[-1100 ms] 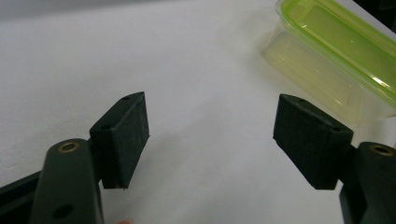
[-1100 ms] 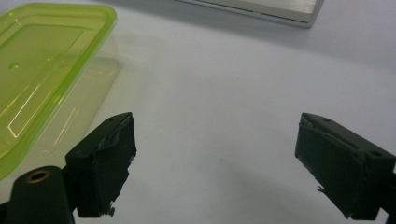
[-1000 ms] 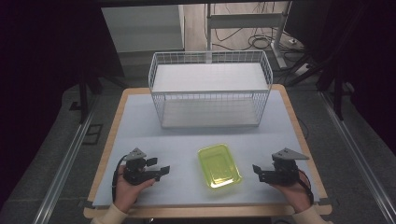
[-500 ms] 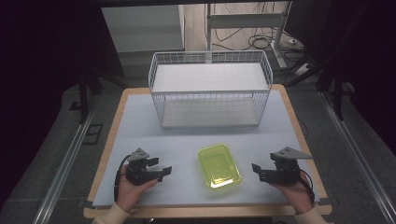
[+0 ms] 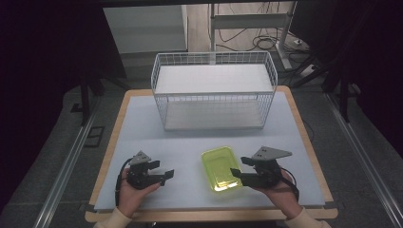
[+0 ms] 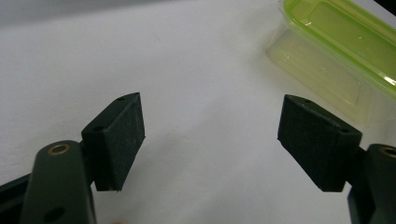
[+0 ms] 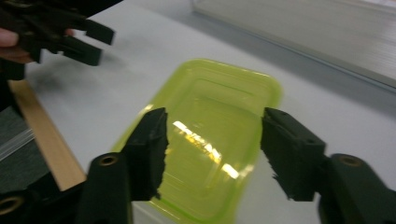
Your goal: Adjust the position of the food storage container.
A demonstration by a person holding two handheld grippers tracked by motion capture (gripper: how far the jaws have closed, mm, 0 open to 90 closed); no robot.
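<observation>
One thin green plastic container (image 5: 220,167) near the table's (image 5: 142,123) front edge: likely light, slick, flexible; grip its rim. Right gripper (image 5: 236,174) over it, jaws just narrowing, nothing pinched; left gripper (image 5: 166,173) wide, empty.

The green container (image 6: 341,46) is cut off by the top and right edges in the left gripper view. In the blurred right gripper view, the right gripper (image 7: 212,154) hides its near rim.

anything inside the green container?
The green container looks empty: through its clear base only the white table shows. The right gripper covers its near right edge.
</observation>
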